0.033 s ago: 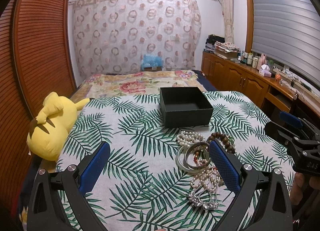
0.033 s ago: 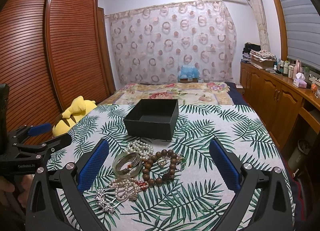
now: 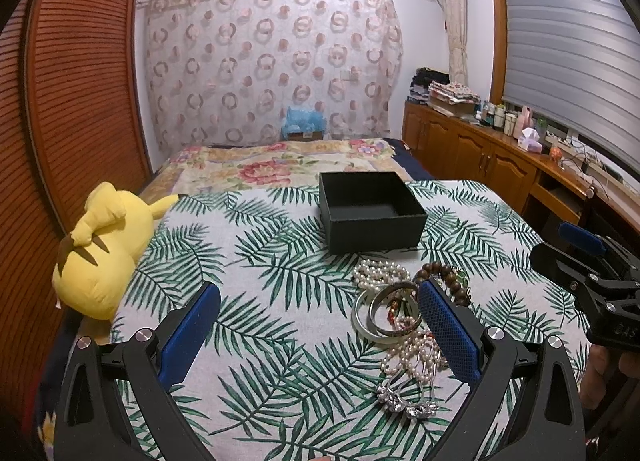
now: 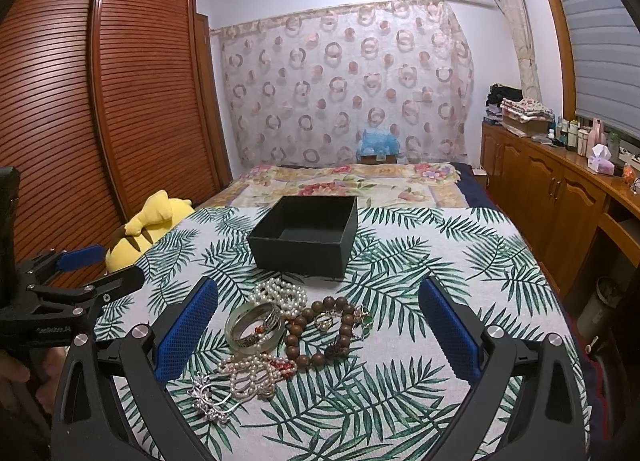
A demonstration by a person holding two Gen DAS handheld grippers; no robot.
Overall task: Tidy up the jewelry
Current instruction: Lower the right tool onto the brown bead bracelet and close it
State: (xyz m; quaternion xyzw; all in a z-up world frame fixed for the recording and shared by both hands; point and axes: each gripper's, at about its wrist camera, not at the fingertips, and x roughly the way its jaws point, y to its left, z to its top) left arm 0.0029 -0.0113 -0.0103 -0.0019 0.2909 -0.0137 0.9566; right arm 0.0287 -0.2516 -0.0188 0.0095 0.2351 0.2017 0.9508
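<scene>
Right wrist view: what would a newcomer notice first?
The jewelry pile on the palm-leaf cloth, lying between the open right gripper fingers: wooden beads, pearls, silver bangles. Just behind it sits an open black box, apparently empty. A yellow plush toy lies at the cloth's left edge.

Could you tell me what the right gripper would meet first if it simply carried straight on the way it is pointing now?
Probably the jewelry pile: the right gripper, open, points over the wooden bead bracelet towards the black box. If it travels higher, the box's front wall comes first; depth is unclear.
</scene>
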